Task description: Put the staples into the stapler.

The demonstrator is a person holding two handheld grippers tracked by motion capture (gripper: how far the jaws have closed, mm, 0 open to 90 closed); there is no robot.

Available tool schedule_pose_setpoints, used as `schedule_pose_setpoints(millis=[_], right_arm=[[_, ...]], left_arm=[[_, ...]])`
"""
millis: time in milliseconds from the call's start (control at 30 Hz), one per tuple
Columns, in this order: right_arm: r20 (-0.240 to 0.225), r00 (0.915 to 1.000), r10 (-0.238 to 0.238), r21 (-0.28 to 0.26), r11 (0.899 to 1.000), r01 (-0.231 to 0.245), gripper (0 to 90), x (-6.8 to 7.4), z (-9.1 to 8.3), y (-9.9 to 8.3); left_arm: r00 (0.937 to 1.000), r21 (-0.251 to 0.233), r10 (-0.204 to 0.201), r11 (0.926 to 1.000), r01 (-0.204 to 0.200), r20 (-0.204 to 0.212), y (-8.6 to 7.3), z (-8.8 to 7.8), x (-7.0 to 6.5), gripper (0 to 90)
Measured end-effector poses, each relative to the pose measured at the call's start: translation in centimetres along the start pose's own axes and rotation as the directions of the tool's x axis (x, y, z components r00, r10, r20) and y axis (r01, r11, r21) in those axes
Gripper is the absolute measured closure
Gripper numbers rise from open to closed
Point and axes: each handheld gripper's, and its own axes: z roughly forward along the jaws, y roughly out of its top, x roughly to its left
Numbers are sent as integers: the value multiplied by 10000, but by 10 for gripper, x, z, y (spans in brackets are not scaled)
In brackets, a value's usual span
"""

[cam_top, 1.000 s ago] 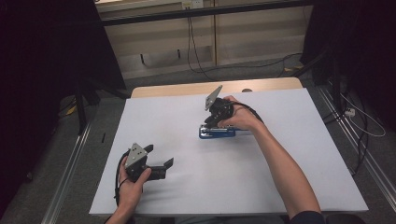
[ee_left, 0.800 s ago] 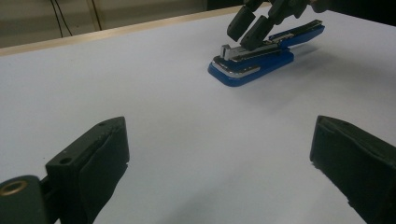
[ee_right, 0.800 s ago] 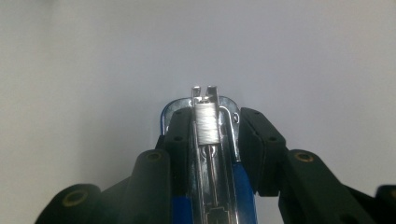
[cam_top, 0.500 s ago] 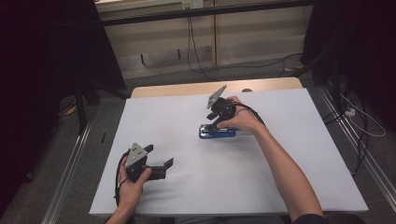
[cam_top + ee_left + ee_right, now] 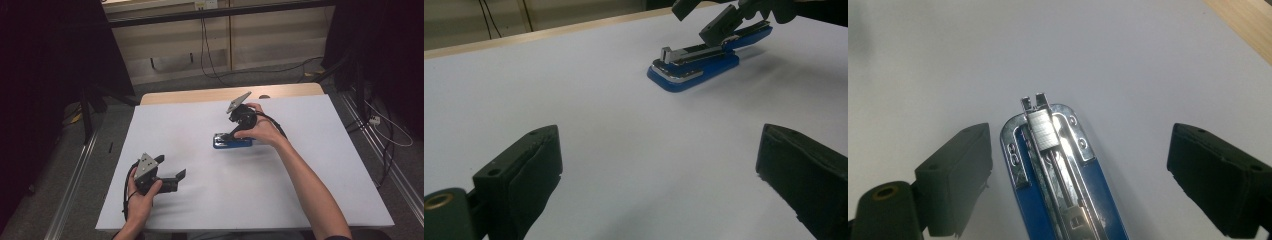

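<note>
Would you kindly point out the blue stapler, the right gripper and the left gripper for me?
blue stapler (image 5: 1068, 200): right gripper view, on its metal staple channel.
right gripper (image 5: 234, 136): high view, between its fingertips, over the stapler.
left gripper (image 5: 172, 167): high view, between its fingertips.

1. A white sheet (image 5: 210, 200) covers nearly the whole tabletop.
2. A strip of bare light wood table (image 5: 200, 95) shows along the sheet's far edge, with a small dark round mark near its right end.
3. Metal rails (image 5: 70, 185) run along the floor on both sides of the table.
4. Black cables (image 5: 205, 45) hang down the pale panelled wall behind (more trail over the grey floor at right).
5. Dark curtains (image 5: 45, 75) flank the scene.
</note>
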Motion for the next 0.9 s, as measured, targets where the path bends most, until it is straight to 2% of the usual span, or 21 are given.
schedule_pose_setpoints(millis=[100, 267, 333, 433, 533, 600, 733, 900], right_arm=[[122, 9997, 226, -61, 9997, -225, 92, 2, -2, -2], [675, 9970, 392, -247, 9990, -376, 74, 6, -6, -2], [659, 9954, 689, -476, 9967, -659, 53, 7, -6, -3], [852, 9927, 857, -651, 9946, -803, 57, 10, -7, -4], [1103, 9873, 1147, -680, 9919, -1077, 58, 11, -9, -7], [1379, 9817, 1310, -894, 9888, -1194, 60, 11, -10, -10], [1638, 9736, 1588, -1195, 9829, -1402, 61, 12, -16, -16], [1571, 9685, 1930, -1636, 9723, -1672, 61, 12, -22, -26]], left_arm=[[10000, 1, -23, 10000, 23, -35, 0, -1, 0, 47], [10000, 29, 1, 10000, -1, -29, 0, 0, 0, 48], [10000, 35, 26, 10000, -26, -22, 0, 1, 0, 48], [10000, 86, 13, 10000, -13, -44, 0, 1, 0, 47], [10000, 103, 21, 9999, -21, -49, 0, 2, 0, 47], [10000, 76, -3, 10000, 3, -42, 0, 2, 0, 47], [10000, 119, -3, 9999, 4, -77, -1, 2, 0, 47], [10000, 169, 5, 9999, -4, -96, -1, 2, 1, 47]])
